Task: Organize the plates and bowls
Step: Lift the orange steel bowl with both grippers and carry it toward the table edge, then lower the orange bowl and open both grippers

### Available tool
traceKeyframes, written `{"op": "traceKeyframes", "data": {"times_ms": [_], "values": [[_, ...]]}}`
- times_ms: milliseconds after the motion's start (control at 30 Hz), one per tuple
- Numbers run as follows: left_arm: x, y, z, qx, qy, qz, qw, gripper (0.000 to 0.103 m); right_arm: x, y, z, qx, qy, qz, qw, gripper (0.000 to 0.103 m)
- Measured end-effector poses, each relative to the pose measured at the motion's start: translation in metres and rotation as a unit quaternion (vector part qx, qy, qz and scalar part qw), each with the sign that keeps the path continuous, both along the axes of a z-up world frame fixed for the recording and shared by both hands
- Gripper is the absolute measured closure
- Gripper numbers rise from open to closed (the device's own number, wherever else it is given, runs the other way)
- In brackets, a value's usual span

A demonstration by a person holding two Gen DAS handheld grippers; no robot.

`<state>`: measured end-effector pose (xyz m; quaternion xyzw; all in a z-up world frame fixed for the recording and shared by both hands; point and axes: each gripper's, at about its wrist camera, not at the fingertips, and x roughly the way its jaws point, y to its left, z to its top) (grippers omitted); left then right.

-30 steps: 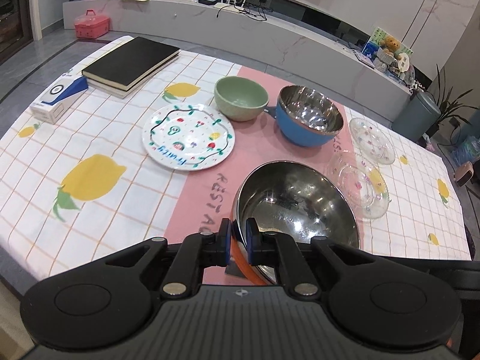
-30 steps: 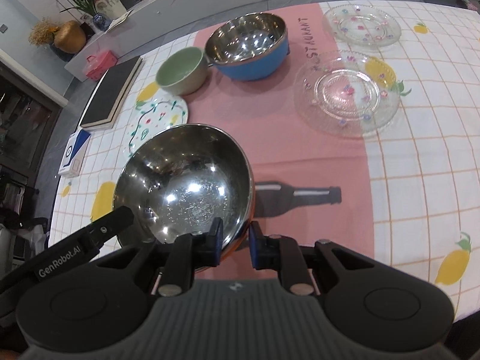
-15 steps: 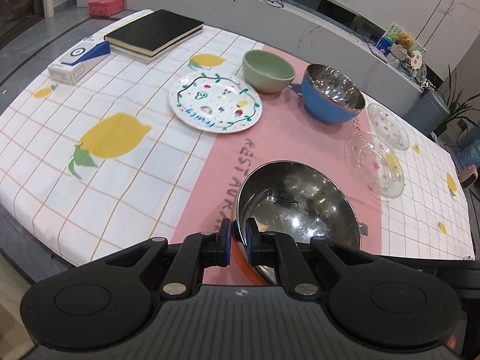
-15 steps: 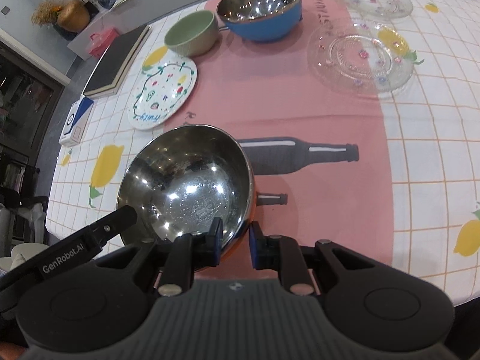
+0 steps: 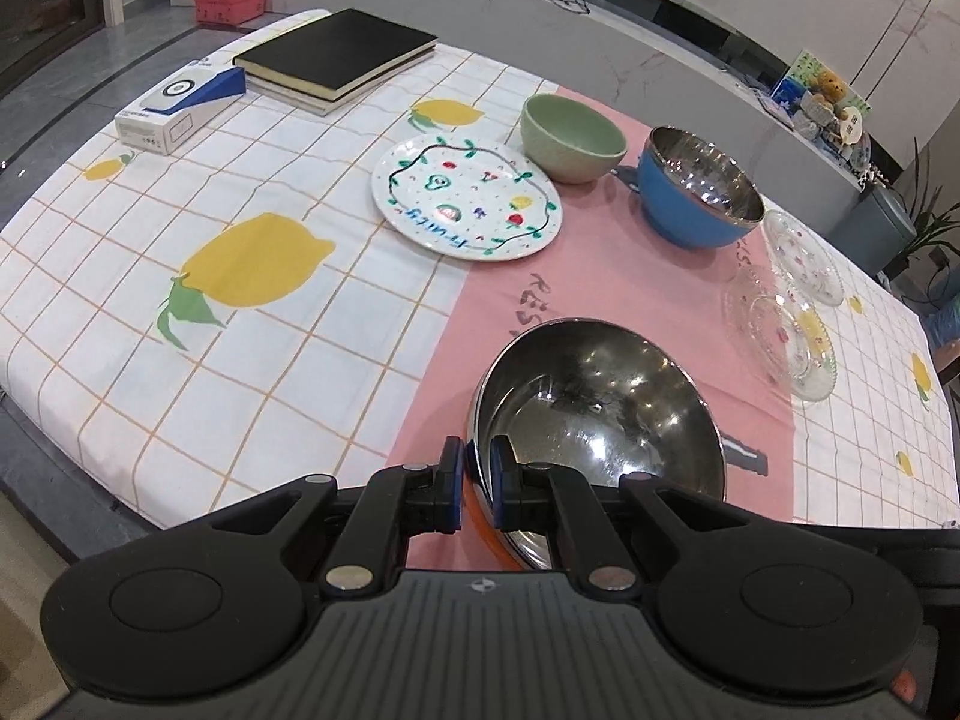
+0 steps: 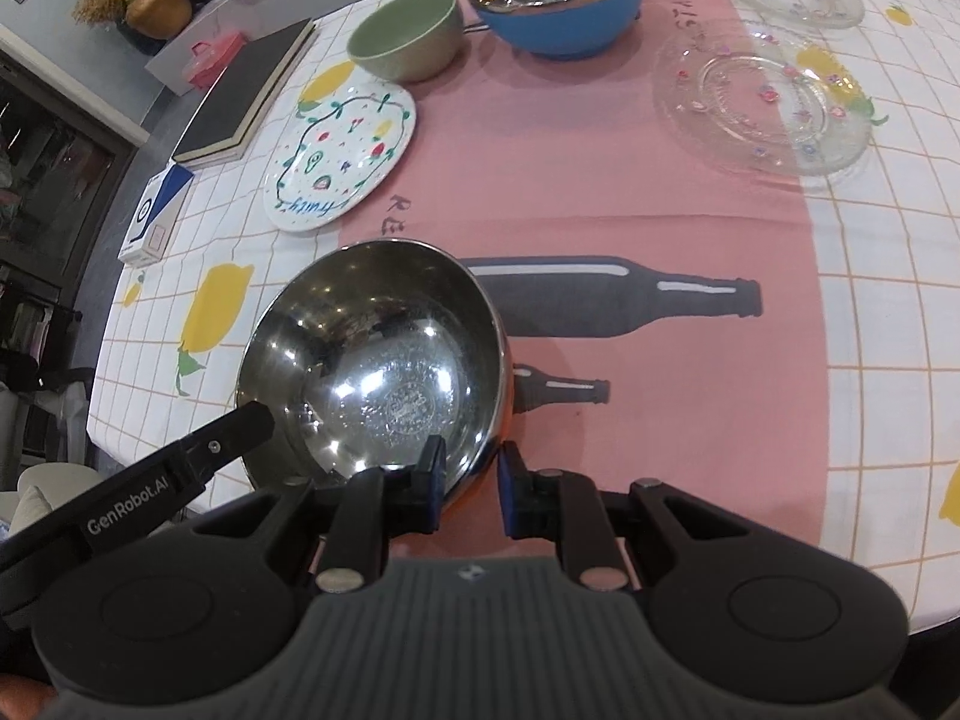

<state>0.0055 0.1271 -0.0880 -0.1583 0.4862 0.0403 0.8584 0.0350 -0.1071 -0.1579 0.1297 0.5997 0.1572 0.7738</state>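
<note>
Left gripper [image 5: 476, 483] is pinching the near rim of the steel bowl [image 5: 600, 414], one pad inside the wall and one outside on its orange shell. My right gripper [image 6: 471, 483] straddles the same rim from the other side, but I see a gap at its outer pad, so I judge it slightly spread and not bearing load. I reckon the bowl hangs off the table [image 5: 252, 360], over the pink runner, though I cannot be sure.

I judge the bowl stiff, fairly light, and slick on its polished inside, so a rim pinch could let it swing; a grip from both sides suits it.

Beyond it sits the blue bowl [image 5: 690, 198], also steel-lined and likely the nesting partner. Left of that lies the painted plate [image 5: 468, 204], rigid and chippable, best taken at its edge. Two glass plates [image 6: 762, 102] sit well apart to my right, fragile and slippery. Smallest is the green bowl [image 5: 570, 138], just beside the blue one.
</note>
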Motion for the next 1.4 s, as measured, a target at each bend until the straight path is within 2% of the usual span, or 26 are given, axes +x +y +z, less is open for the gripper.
{"op": "traceKeyframes", "data": {"times_ms": [267, 367, 400, 433, 500, 733, 900, 1000, 1200, 1400], "values": [[-0.002, 0.001, -0.001, 0.013, 0.007, 0.003, 0.9999, 0.095, 0.0, 0.004, -0.001, 0.005, 0.001, 0.003, 1.0, 0.087], [-0.002, 0.002, 0.0, 0.008, 0.008, 0.011, 0.9999, 0.093, -0.001, 0.004, 0.001, -0.001, 0.0, 0.002, 1.0, 0.078], [-0.003, 0.002, 0.002, 0.016, 0.003, 0.015, 0.9997, 0.088, -0.001, 0.004, 0.002, -0.005, -0.005, 0.003, 1.0, 0.067], [-0.003, 0.003, 0.004, 0.021, -0.002, 0.018, 0.9996, 0.081, -0.002, 0.003, 0.003, -0.005, -0.009, 0.004, 1.0, 0.063], [-0.004, 0.004, 0.01, 0.022, -0.009, 0.024, 0.9994, 0.076, -0.002, 0.001, 0.006, -0.003, -0.015, 0.004, 1.0, 0.062], [-0.005, -0.002, 0.032, 0.022, -0.036, 0.021, 0.9989, 0.07, -0.004, -0.01, 0.025, 0.003, -0.045, -0.002, 0.999, 0.054], [-0.002, -0.019, 0.052, 0.034, -0.069, -0.002, 0.9971, 0.056, -0.005, -0.022, 0.043, -0.004, -0.08, -0.012, 0.997, 0.049], [0.004, -0.033, 0.064, 0.063, -0.094, -0.015, 0.9935, 0.05, -0.004, -0.033, 0.053, -0.01, -0.101, -0.024, 0.995, 0.044], [0.018, -0.064, 0.08, 0.092, -0.132, -0.054, 0.9855, 0.049, 0.006, -0.062, 0.065, -0.024, -0.124, -0.067, 0.99, 0.039], [0.033, -0.086, 0.1, 0.088, -0.173, -0.074, 0.9783, 0.049, 0.018, -0.087, 0.07, -0.03, -0.136, -0.096, 0.986, 0.039]]}}
